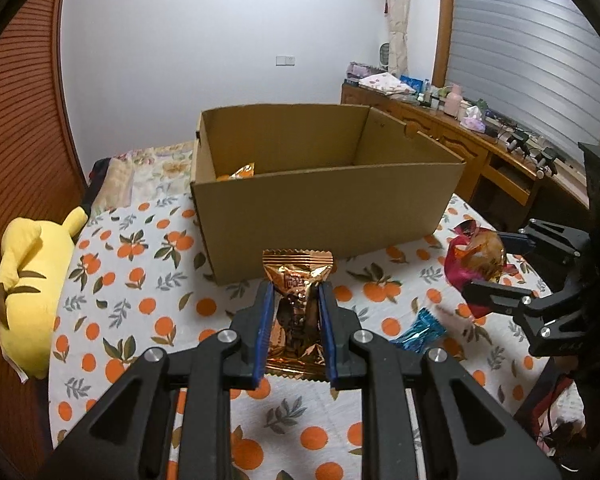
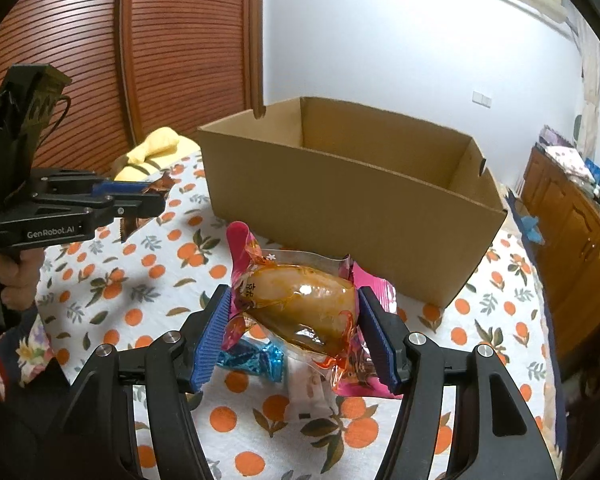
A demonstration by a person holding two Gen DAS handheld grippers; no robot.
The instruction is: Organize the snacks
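Observation:
My left gripper [image 1: 293, 294] is shut on a copper-gold snack packet [image 1: 297, 304], held above the cloth just in front of the open cardboard box [image 1: 320, 208]. An orange packet [image 1: 242, 171] lies inside the box at its left. My right gripper [image 2: 294, 312] is shut on a pink-edged clear pack with a brown snack [image 2: 300, 304], lifted off the table short of the box [image 2: 352, 208]. In the right wrist view the left gripper [image 2: 156, 196] shows at the left with the copper packet [image 2: 160, 182]. A blue foil candy [image 1: 418, 330] and a white packet [image 2: 310, 390] lie on the cloth.
The table wears a white cloth with orange fruit print [image 1: 140, 280]. A yellow plush toy [image 1: 32, 276] lies at the table's left edge. A wooden dresser [image 1: 460, 136] crowded with small items stands to the right, a slatted wooden door [image 2: 180, 40] behind. A hand [image 2: 16, 276] grips the left handle.

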